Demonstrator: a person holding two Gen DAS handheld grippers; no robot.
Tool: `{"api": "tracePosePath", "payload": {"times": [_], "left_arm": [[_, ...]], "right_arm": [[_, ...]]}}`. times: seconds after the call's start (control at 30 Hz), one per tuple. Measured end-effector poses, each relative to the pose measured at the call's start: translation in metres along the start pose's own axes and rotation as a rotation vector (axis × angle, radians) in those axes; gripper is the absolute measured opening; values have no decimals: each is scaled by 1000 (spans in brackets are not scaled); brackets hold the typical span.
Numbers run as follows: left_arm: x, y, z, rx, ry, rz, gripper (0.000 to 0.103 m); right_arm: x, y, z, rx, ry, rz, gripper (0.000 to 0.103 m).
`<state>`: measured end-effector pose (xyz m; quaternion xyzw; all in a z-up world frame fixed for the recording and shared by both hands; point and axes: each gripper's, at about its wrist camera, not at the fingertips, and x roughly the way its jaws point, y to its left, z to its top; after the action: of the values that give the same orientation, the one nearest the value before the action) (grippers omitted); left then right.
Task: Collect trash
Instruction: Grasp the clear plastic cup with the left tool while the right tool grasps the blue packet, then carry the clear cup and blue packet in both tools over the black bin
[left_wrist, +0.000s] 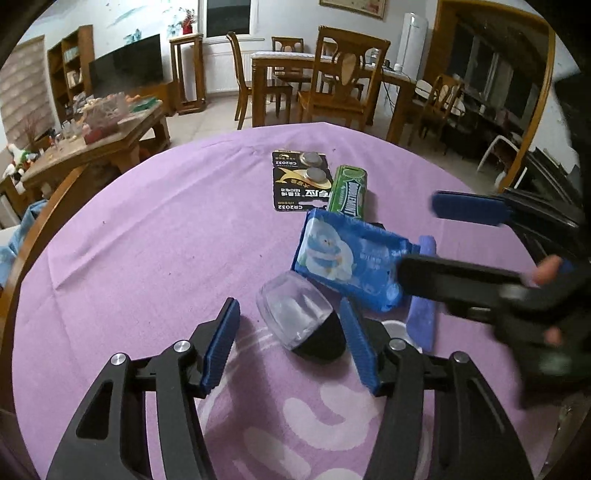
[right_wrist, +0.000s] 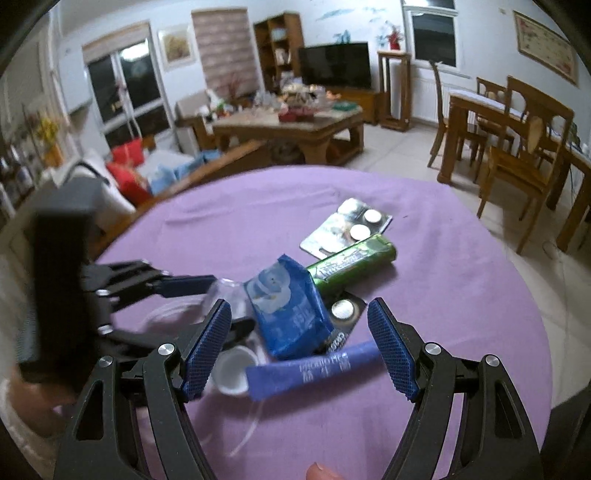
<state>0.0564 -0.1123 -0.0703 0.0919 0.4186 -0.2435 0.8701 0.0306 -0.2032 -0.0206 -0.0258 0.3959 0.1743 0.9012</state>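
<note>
On the purple tablecloth (left_wrist: 147, 240) lies a small heap of trash. A clear plastic cup with a black base (left_wrist: 303, 321) lies on its side between the fingers of my left gripper (left_wrist: 291, 325), which is open: the left pad stands off it. My right gripper (left_wrist: 419, 234) reaches in from the right over a blue tissue pack (left_wrist: 347, 258). In the right wrist view my right gripper (right_wrist: 297, 306) is open, with the blue pack (right_wrist: 291, 310) and a purple sachet (right_wrist: 314, 369) between its fingers. My left gripper (right_wrist: 232, 302) is blurred at the left.
A green gum pack (left_wrist: 349, 192), a black button-cell card (left_wrist: 299, 181) and a white cap (right_wrist: 234, 373) lie in the same heap. A second cell card (right_wrist: 343, 310) peeks out under the pack. A wooden rail (left_wrist: 48, 221) borders the table's left; furniture stands beyond.
</note>
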Motion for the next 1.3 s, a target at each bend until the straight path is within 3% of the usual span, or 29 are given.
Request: {"api": "tracePosePath", "payload": {"times": [0.2,0.33,0.37,0.43,0.53,0.67,0.87,1.07,1.3], "left_arm": [[-3,3,-3,17,1,21,43],[-5,9,-4,-5,-4,2,41],[-5,9,-3,-6,-4,2,41],[-5,9,-3,-6,-4,2,41],[-5,12,-3,-17,-7,-9,41],[-8,17,-2,-52,-15,-40,41],[-14,27,-2,-110,-50,-110,41],[-23,19,3,-88,-135,-172,41],[-51,-18,15,-67,-236,-308,41]], "right_arm": [[38,4,7,-13,80,17,73],[55,0,6,25,107,59,49],[57,1,5,38,113,75,33],[59,0,7,41,104,46,21],[53,-10,5,106,87,103,19],[23,-23,-2,164,29,133,19],[-53,-47,-24,237,-93,158,19],[-140,-82,-68,282,-212,93,19],[-228,-134,-131,350,-303,-45,19]]}}
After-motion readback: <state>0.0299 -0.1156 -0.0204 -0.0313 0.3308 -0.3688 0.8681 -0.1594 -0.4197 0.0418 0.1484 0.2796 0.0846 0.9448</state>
